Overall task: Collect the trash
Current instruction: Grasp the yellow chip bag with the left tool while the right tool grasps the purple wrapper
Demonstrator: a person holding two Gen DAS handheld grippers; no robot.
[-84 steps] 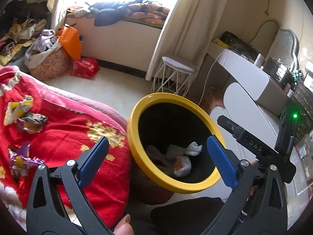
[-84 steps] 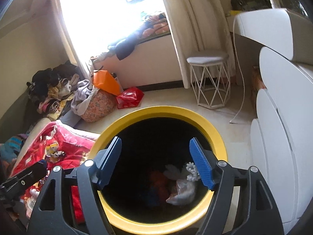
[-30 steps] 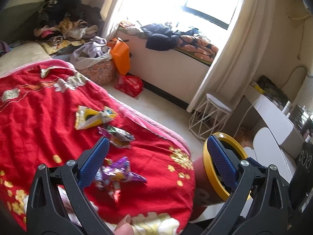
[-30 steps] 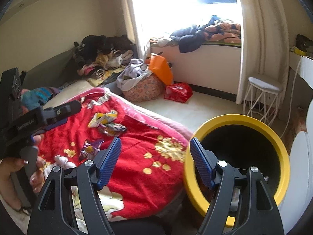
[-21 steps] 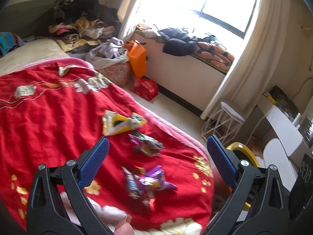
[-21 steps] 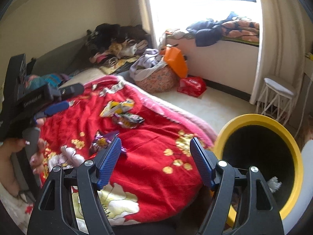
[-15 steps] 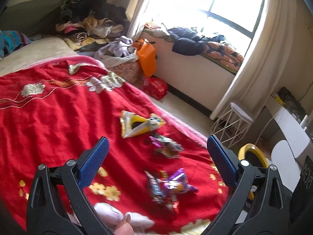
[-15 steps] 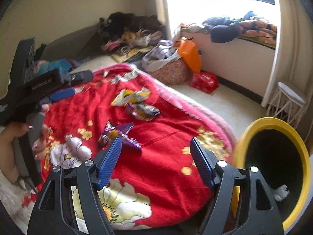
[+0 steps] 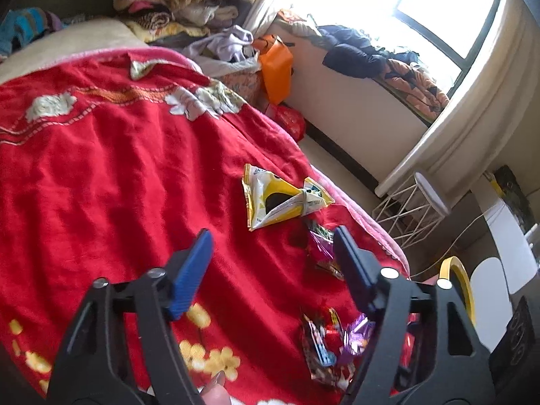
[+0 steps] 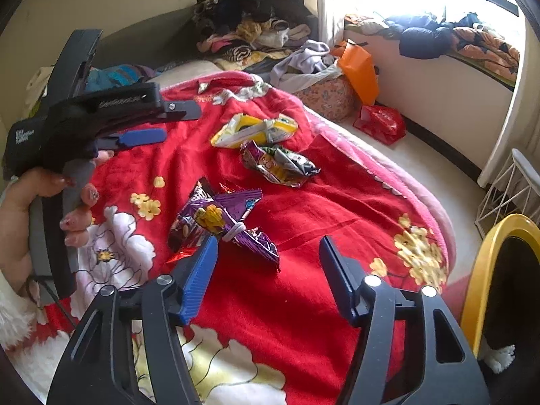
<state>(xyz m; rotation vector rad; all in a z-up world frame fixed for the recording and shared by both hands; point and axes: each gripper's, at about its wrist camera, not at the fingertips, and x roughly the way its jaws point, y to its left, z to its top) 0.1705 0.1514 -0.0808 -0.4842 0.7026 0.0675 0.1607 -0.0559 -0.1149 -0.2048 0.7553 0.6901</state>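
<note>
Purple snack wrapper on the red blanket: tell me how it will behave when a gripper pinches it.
The purple wrapper looks crumpled and flattened, so it is probably floppy and will fold between the pads. It seems empty, so likely very light. Its glossy foil may slip, and the soft red blanket beneath could give way. The right gripper stands open near it, jaws just narrowing, nothing between them.

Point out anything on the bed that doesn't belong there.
Three crumpled snack wrappers litter the red blanket: a yellow-and-white wrapper farthest up the bed, a dark multicoloured wrapper just below it, and a purple wrapper nearest the right gripper. None is in the yellow bin yet.
</note>
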